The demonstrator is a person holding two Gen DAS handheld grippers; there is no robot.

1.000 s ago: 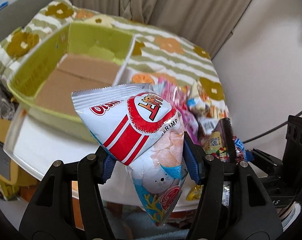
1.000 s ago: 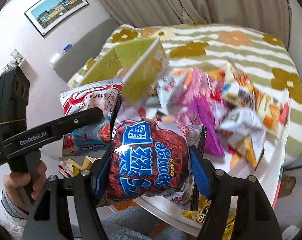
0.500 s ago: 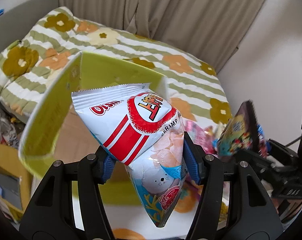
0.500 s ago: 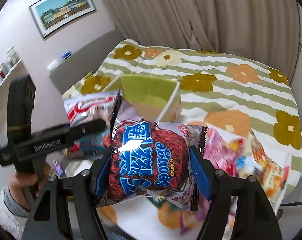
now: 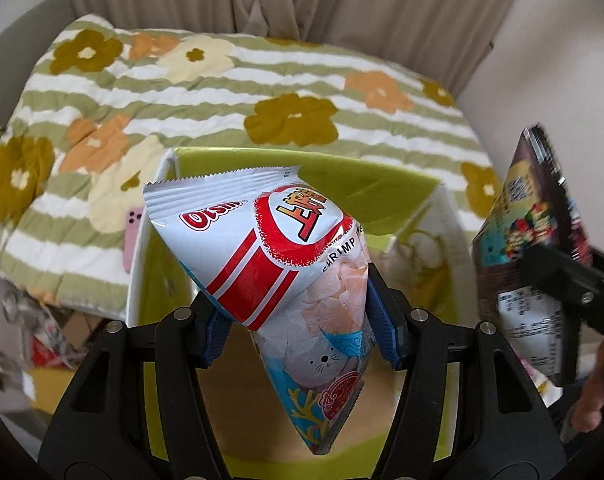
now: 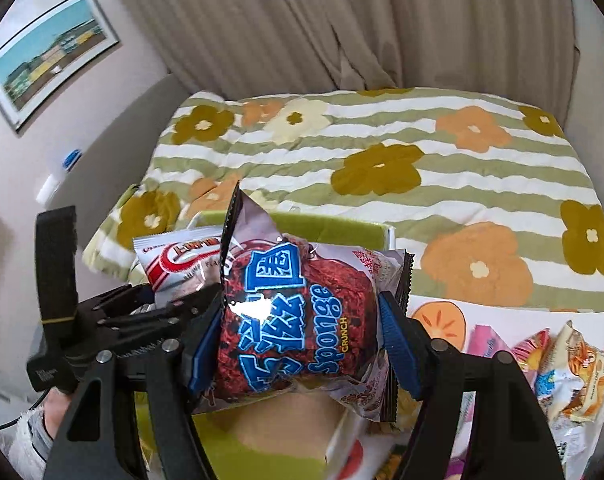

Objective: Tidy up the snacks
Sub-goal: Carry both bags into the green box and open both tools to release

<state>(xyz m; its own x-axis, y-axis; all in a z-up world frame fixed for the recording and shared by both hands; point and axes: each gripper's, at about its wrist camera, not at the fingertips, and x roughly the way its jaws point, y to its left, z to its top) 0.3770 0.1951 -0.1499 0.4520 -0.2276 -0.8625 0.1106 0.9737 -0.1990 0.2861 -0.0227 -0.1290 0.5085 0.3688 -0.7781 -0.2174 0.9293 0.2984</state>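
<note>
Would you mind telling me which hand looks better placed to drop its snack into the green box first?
Probably the left. Its shrimp chips bag hangs directly over the green box, whose floor fills the view below; the right's Sponge Crunch bag is nearer the box's edge.

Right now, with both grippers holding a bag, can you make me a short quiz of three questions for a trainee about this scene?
1. True or false: the left gripper holds the shrimp bag.
2. What is under both bags? A) green box B) a sink C) a plate
3. Fill in: the right gripper is shut on the ____ bag.

Key: 1 true; 2 A; 3 Sponge
</note>
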